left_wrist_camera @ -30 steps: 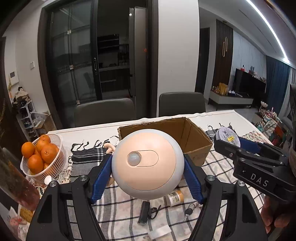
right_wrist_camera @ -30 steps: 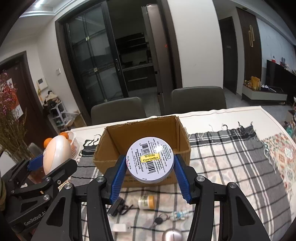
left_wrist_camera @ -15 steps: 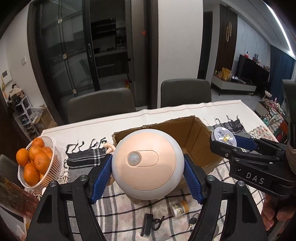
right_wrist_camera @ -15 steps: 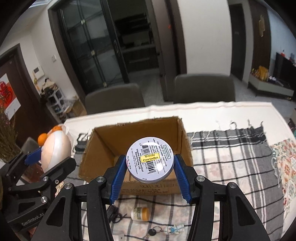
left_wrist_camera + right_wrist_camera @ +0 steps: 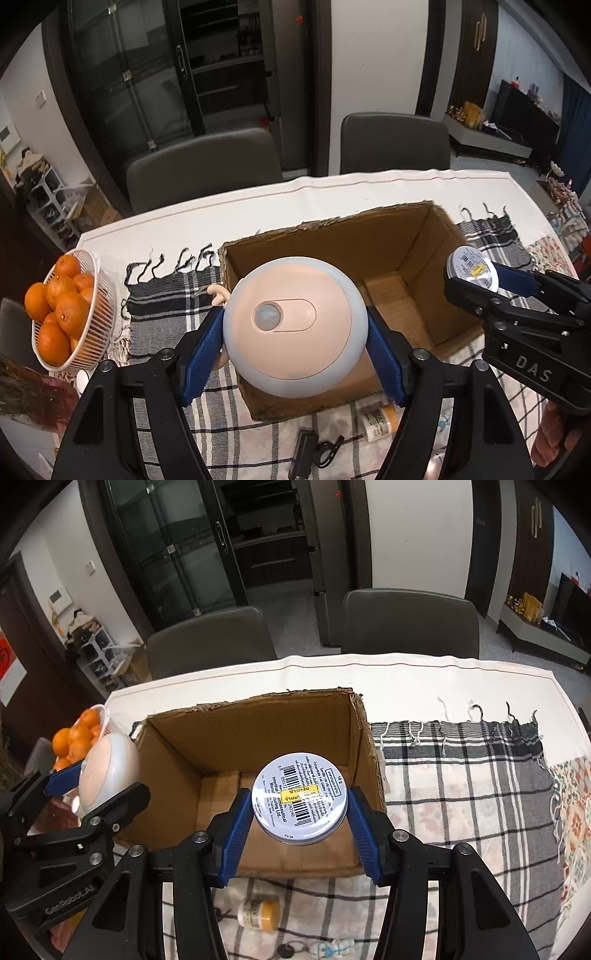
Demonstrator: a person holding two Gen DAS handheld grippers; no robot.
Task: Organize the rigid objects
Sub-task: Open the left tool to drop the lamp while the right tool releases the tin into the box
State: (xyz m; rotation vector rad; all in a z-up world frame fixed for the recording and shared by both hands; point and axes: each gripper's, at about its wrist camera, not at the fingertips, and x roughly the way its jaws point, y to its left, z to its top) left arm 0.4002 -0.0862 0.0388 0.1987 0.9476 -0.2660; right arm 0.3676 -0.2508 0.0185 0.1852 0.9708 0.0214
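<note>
My left gripper [image 5: 295,345] is shut on a round pink-and-white gadget [image 5: 293,326], held above the front left part of an open cardboard box [image 5: 406,240]. My right gripper [image 5: 300,812] is shut on a round silver tin [image 5: 300,799] with a barcode label, held above the box's [image 5: 258,720] front right part. In the left wrist view the right gripper and the tin [image 5: 471,267] show at the right. In the right wrist view the gadget [image 5: 109,768] shows at the left. The box floor that shows is bare.
A white basket of oranges [image 5: 61,306] stands at the table's left. In front of the box lie a small yellow-capped bottle [image 5: 258,915], a black device with a cord [image 5: 304,456], keys and a small figure [image 5: 334,949]. Two chairs stand behind the table.
Both grippers have moved forward and up with their objects, from in front of the box to over its opening. The box interior now shows.
</note>
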